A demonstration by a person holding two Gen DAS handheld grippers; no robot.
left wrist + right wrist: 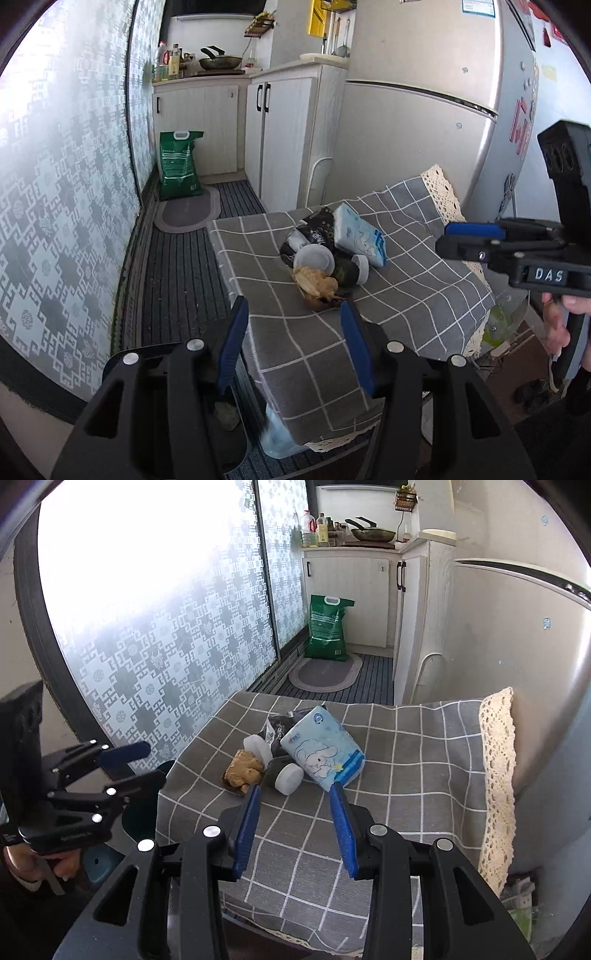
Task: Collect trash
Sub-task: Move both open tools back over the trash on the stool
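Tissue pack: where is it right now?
The tissue pack lies on the checked cloth, at the right of the trash pile, leaning on the black wrapper beside the white-capped bottle.

Grey white-checked tablecloth (406, 775) — pale blue tissue pack (325, 755) — green bag (327, 631).

A grey checked tablecloth (406, 775) covers the table, bearing a trash pile (295, 753).

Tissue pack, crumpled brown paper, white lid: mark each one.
Tissue pack (325, 753), right wrist view, printed front face.
Crumpled brown paper (243, 770), right wrist view, its middle.
White lid (314, 258), left wrist view, flat top.
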